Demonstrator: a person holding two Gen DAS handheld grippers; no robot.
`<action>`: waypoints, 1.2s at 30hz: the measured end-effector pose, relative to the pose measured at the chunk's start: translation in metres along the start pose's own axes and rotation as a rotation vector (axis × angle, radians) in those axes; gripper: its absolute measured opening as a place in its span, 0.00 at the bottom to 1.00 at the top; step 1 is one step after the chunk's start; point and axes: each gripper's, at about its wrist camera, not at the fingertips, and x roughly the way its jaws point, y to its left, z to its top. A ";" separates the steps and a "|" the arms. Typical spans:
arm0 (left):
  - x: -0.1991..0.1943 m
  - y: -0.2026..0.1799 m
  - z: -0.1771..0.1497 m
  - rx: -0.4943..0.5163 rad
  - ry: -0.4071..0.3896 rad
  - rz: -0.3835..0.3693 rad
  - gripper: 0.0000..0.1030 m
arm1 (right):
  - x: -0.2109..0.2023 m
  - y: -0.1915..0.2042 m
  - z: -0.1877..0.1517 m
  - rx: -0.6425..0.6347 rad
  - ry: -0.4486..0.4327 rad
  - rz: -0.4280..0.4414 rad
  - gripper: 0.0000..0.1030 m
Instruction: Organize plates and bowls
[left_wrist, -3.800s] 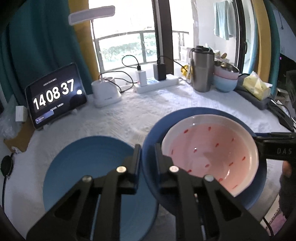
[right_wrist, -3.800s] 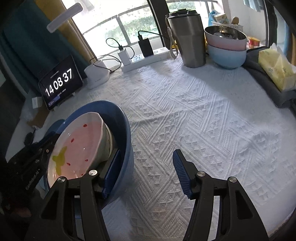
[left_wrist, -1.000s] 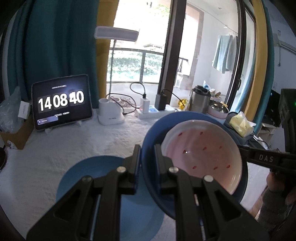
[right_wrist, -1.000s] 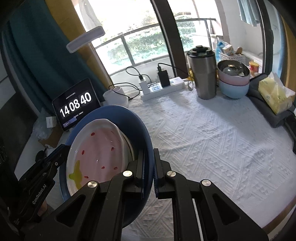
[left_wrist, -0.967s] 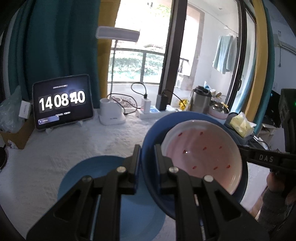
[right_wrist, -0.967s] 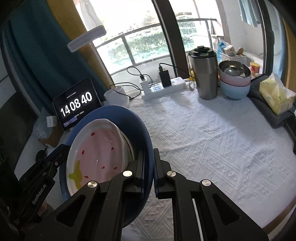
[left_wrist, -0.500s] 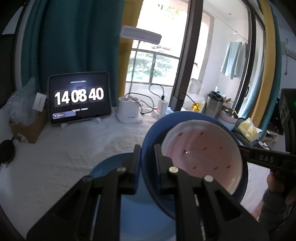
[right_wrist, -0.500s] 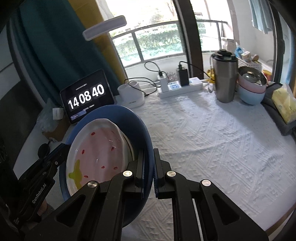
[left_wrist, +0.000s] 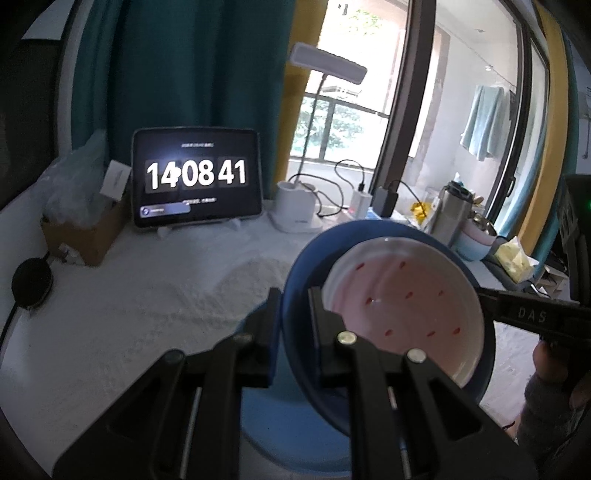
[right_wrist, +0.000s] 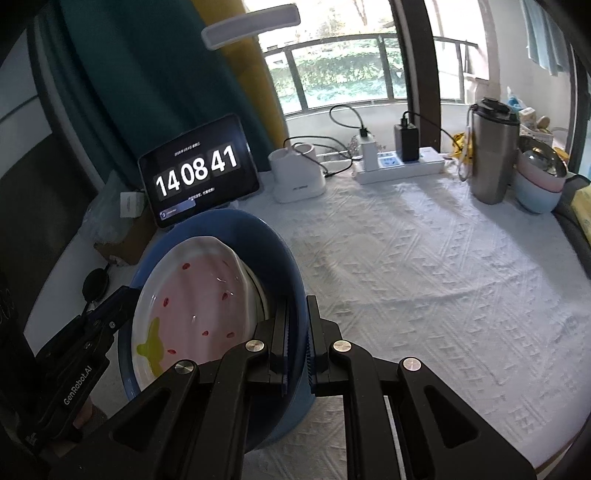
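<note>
Blue plates: two, a dark one (left_wrist: 295, 295) raised and a lighter one (left_wrist: 266, 417) on the table.
Pink strawberry bowl (right_wrist: 192, 299): one, inside the raised plate.
Stacked bowls (right_wrist: 537, 177) at the table's far right corner: three, steel over pink over pale blue.
Grippers: two, left (left_wrist: 292, 314) and right (right_wrist: 296, 332).
Tablet clock (right_wrist: 197, 173): one.
Steel tumbler (right_wrist: 491, 155): one.
Power strip (right_wrist: 400, 166): one.
Desk lamp (left_wrist: 301, 210): one.
Tissue pack (left_wrist: 515, 258): one.

We see only a sliver of the lower blue plate (left_wrist: 258, 424) beneath the held dish (left_wrist: 295, 280); the small print on the tablet (right_wrist: 197, 173) is unreadable.
</note>
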 end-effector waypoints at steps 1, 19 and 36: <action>0.000 0.002 -0.001 -0.002 0.003 0.003 0.12 | 0.003 0.003 -0.001 -0.002 0.005 0.001 0.10; 0.010 0.026 -0.011 -0.022 0.045 0.039 0.12 | 0.032 0.022 -0.008 -0.005 0.064 0.015 0.10; 0.014 0.019 -0.009 0.025 0.049 0.064 0.13 | 0.044 0.013 -0.012 0.002 0.094 -0.007 0.10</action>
